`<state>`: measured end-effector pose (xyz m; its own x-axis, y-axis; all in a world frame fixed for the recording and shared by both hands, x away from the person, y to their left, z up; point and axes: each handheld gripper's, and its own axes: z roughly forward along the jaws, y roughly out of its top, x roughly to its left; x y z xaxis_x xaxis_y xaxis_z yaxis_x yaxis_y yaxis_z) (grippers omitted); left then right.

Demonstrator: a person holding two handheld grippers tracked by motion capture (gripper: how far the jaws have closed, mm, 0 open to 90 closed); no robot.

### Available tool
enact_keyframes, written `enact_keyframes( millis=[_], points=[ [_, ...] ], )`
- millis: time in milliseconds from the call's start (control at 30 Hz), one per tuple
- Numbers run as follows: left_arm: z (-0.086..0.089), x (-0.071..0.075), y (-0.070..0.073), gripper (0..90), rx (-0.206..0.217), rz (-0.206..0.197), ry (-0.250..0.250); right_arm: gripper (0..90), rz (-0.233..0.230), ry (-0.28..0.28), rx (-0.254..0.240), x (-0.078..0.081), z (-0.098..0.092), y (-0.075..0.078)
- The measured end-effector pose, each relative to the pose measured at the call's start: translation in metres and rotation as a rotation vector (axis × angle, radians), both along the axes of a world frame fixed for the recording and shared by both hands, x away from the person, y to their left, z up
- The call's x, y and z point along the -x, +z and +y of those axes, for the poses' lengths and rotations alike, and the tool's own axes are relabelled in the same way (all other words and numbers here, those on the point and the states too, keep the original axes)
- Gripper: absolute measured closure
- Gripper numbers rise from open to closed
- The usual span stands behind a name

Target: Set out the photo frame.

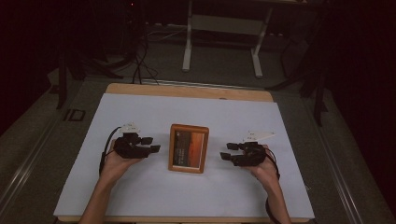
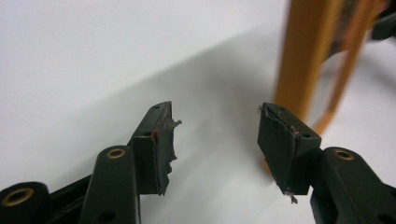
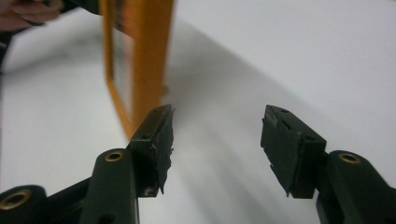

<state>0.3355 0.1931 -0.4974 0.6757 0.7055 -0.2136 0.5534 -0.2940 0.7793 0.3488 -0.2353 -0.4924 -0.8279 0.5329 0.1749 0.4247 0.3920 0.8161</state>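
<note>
A wooden picture frame (image 1: 188,148) with a sunset photo stands at the middle of the white sheet (image 1: 140,112). My left gripper (image 1: 153,144) is just left of it, held in a hand, jaws apart and nothing between them. My right gripper (image 1: 225,151) is to its right, also spread wide and holding nothing. In the left gripper view the left gripper (image 2: 217,140) has the frame's orange edge (image 2: 303,56) beyond its right jaw. In the right gripper view the right gripper (image 3: 217,140) has the frame (image 3: 140,56) beyond its left jaw, blurred. Neither gripper touches the frame.
The white sheet covers a wooden table (image 1: 187,91). Beyond the table, a white-legged stand (image 1: 222,42) and dark cables (image 1: 140,65) sit on the floor. A hand (image 3: 28,14) appears at the top left of the right gripper view.
</note>
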Motion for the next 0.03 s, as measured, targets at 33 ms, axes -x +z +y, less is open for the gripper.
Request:
enact_keyframes(
  millis=[33],
  points=[
    [0.0002,0.0001,-0.0022,45.6,-0.026,-0.002,0.016,42.2,0.001,-0.013,0.011,-0.0004,-0.0016,-0.0013]
  ],
)
